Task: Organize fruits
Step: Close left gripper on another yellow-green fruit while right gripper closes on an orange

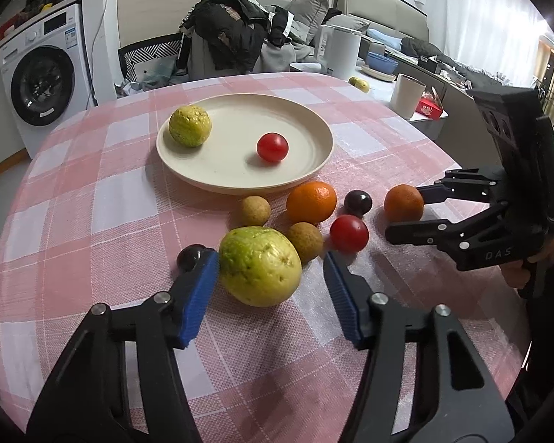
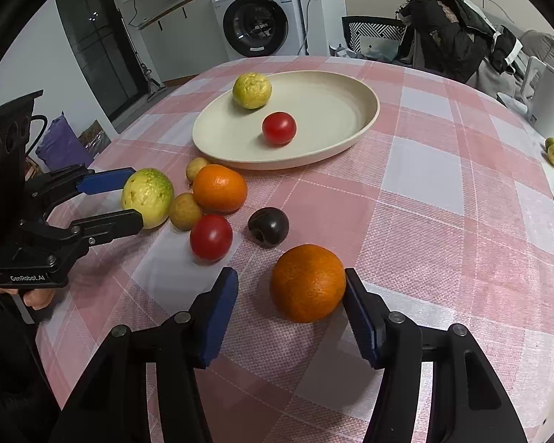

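Plate [image 1: 325, 147]: round, cream, matte, shallow-rimmed; a bumpy yellow-green guava [image 1: 189, 126] and a glossy red tomato [image 1: 272, 147] are held in it.
Desk [image 1: 92, 221]: covered by woven pink-and-white checked cloth.
Left claw [image 1: 271, 273]: set around a pitted pale-green guava [image 1: 259, 265] near the plate's front; only the left blue ribbed pad touches.
Right claw [image 2: 291, 288]: set around a dimpled orange [image 2: 307, 282], farther from the plate; a gap remains at one pad.
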Demonstrator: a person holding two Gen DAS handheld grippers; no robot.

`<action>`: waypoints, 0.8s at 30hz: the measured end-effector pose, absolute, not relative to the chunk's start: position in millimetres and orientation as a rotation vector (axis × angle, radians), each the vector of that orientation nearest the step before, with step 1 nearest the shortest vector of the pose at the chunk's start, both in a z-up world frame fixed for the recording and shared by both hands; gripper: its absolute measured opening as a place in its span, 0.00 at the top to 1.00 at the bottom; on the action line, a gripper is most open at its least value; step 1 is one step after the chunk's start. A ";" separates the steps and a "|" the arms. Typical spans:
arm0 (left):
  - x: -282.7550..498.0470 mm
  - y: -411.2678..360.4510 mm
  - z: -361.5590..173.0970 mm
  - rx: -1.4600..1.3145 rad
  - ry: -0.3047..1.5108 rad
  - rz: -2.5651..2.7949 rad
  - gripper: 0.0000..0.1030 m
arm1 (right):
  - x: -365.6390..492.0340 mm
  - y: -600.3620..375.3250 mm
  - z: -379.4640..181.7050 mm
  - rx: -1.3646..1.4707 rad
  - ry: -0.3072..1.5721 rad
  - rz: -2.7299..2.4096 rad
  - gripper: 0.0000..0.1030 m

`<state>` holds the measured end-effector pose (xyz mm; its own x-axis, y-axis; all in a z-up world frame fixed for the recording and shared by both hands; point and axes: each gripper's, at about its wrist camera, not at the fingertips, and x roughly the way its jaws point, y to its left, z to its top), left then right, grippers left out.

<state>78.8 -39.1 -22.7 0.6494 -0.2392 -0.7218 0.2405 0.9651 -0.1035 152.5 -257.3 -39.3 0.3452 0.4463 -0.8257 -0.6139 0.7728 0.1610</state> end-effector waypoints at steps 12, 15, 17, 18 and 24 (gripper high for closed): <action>82.5 -43.1 -34.1 0.005 0.862 -0.281 0.46 | 150.6 -254.4 -40.4 -0.192 1.004 0.712 0.42; 84.8 -45.7 -38.8 0.008 0.871 -0.280 0.49 | 149.6 -252.7 -40.1 -0.193 1.002 0.722 0.42; 86.1 -45.4 -39.8 0.005 0.873 -0.278 0.49 | 149.1 -251.7 -40.0 -0.193 1.003 0.730 0.42; 86.5 -44.6 -40.1 0.002 0.873 -0.279 0.50 | 149.0 -251.1 -40.2 -0.193 1.004 0.734 0.42; 91.3 -41.6 -42.1 -0.022 0.875 -0.265 0.55 | 148.0 -252.2 -40.3 -0.196 1.004 0.738 0.45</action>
